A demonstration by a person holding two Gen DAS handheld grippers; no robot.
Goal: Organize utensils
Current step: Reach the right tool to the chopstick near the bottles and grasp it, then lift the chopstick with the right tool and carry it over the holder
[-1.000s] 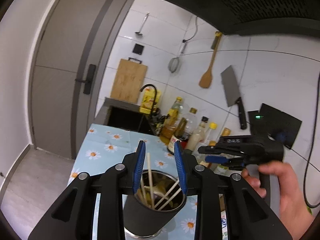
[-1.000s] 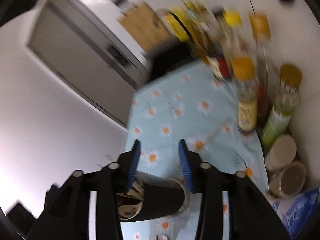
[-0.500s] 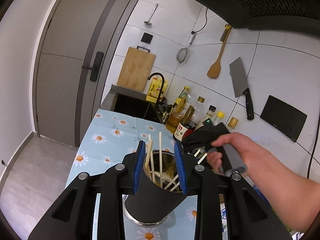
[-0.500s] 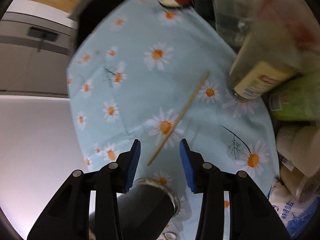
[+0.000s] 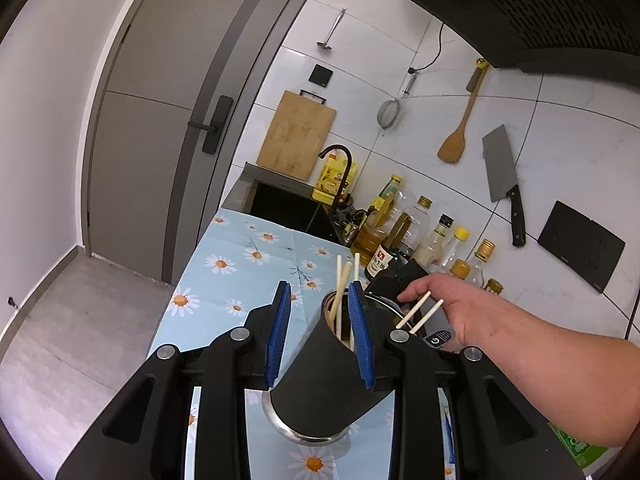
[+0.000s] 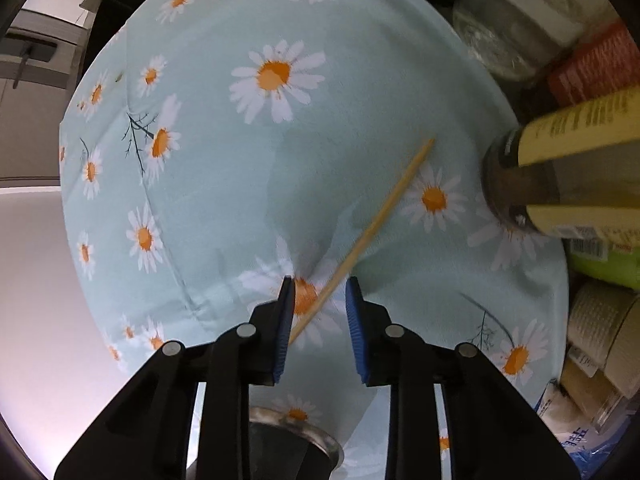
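While the black utensil holder (image 5: 332, 376) is clamped tilted in the left gripper (image 5: 320, 332), a lone chopstick (image 6: 372, 232) on the table (image 6: 224, 184) lies between the right gripper (image 6: 318, 312) pads, which have just been closing without pressing it. Chopsticks (image 5: 340, 292) inside the holder appear only in the left view.

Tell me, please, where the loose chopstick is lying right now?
In the right wrist view, the loose chopstick lies diagonally on the daisy tablecloth, its near end between the right gripper fingers, left of the yellow-labelled bottle.

My right gripper (image 6: 318, 300) has dropped over the loose chopstick (image 6: 372, 228), its fingers (image 6: 285, 304) closing around it.
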